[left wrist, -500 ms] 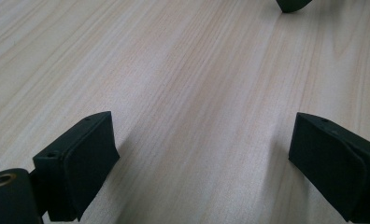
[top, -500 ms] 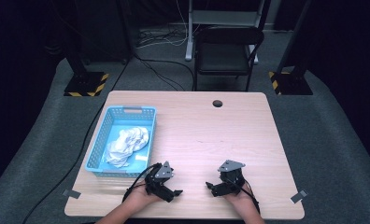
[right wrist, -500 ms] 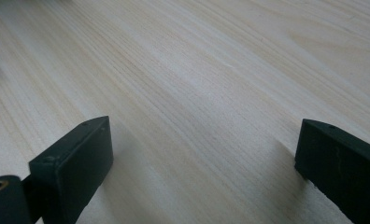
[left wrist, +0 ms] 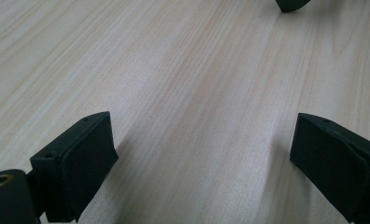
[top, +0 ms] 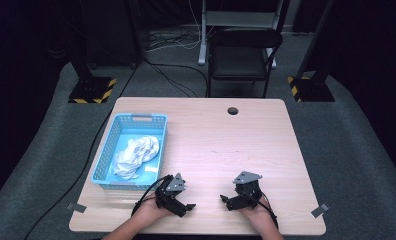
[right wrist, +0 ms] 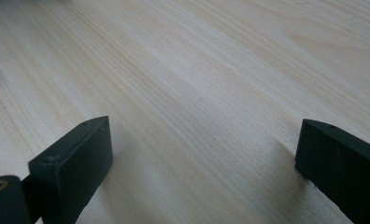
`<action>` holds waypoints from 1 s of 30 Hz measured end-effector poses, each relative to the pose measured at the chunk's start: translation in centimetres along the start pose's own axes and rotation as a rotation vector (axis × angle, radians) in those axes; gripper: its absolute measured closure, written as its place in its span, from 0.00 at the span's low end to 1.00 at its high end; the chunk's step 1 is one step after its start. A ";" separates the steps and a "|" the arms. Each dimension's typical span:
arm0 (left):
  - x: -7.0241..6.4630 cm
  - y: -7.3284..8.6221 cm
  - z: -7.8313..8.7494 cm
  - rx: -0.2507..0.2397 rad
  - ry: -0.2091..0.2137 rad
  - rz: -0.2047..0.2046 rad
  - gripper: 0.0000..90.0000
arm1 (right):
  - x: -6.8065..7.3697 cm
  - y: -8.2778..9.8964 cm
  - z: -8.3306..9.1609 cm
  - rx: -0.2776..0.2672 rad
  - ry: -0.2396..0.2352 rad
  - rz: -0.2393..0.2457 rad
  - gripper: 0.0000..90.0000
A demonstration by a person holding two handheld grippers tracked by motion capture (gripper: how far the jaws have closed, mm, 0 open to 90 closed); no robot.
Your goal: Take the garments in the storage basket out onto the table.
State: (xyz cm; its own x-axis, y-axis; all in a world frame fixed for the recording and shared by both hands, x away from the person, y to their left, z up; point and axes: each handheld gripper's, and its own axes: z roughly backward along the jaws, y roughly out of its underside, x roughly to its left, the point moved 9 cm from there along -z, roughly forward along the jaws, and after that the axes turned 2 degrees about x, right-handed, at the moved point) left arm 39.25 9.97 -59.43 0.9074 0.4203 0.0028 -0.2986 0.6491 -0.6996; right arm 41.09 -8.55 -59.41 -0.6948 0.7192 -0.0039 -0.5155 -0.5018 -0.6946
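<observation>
Nothing much has shifted since the earlier frame: the left gripper [top: 184,205] and right gripper [top: 227,201] sit where they were, low in the high view near the table's [top: 221,145] near edge, tips facing each other. Both have their jaws spread wide over bare wood, pinching nothing. The crumpled white cloth [top: 136,155] lies in the blue basket [top: 107,150] at left of centre, up and left of the left gripper, well apart from the right one.
</observation>
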 end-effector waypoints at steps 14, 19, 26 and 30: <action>-0.2 0.2 0.1 0.009 0.007 -0.009 0.03 | 0.0 0.0 0.0 0.000 0.000 0.002 0.04; -0.2 0.3 0.4 0.020 0.004 -0.001 0.06 | 0.0 0.0 0.0 0.000 0.000 0.001 0.04; -0.5 0.0 1.0 0.018 0.016 0.016 0.09 | 0.0 0.0 0.0 0.000 0.001 0.002 0.04; -0.8 -0.3 1.4 0.009 0.020 0.010 0.09 | 0.0 0.0 0.0 0.000 0.001 0.002 0.04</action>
State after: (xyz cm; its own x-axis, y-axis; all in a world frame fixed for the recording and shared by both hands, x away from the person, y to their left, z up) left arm 38.25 10.33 -58.27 0.9101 0.4140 -0.0189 -0.3103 0.6506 -0.6932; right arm 41.13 -8.54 -59.40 -0.6953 0.7187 -0.0054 -0.5144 -0.5028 -0.6946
